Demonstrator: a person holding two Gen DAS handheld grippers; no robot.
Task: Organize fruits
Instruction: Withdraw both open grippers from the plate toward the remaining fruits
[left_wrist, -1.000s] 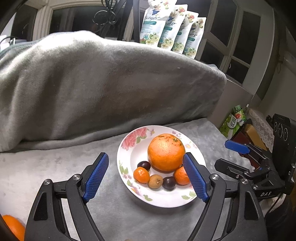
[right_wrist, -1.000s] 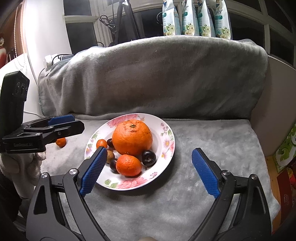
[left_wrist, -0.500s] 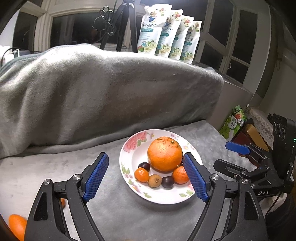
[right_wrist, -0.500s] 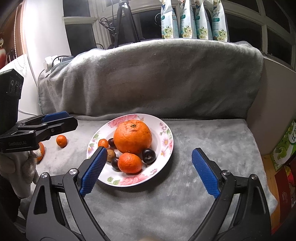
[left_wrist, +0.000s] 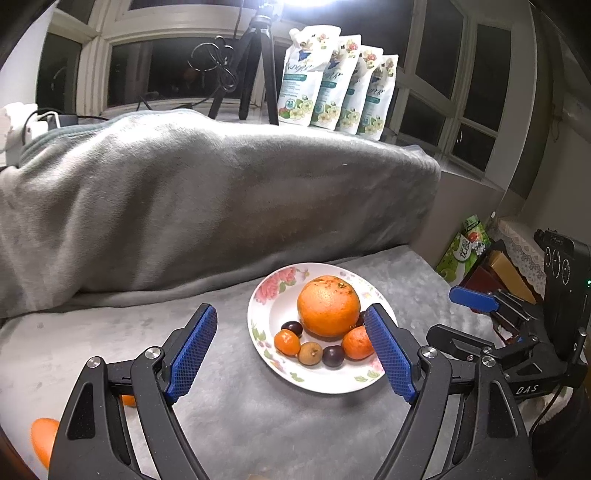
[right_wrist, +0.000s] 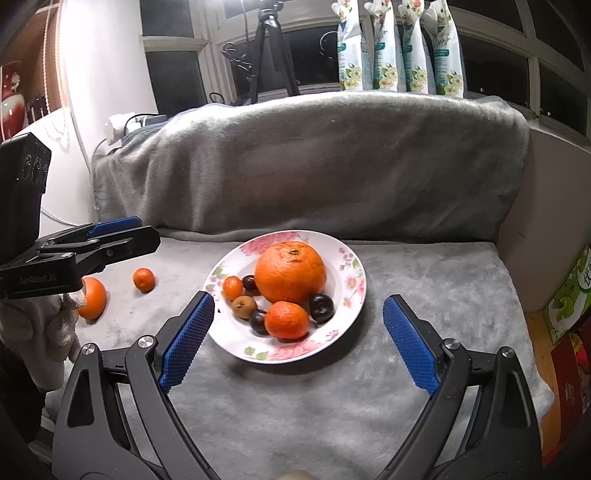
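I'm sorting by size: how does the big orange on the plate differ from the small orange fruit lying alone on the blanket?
The big orange is much larger than the small orange fruit. The big orange sits on the flowered plate among other fruit; the small one lies on the grey blanket, beside it. Both are round and orange.

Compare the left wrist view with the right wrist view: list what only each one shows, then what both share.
Only the left wrist view: the right gripper seen from the side, and a brown box past the blanket's right end.

Only the right wrist view: a red vase at far left, and the gloved hand holding the left gripper.

Both: the floral plate with the big orange, the grey blanket, the four pouches, the tripod, and two loose oranges off the plate.
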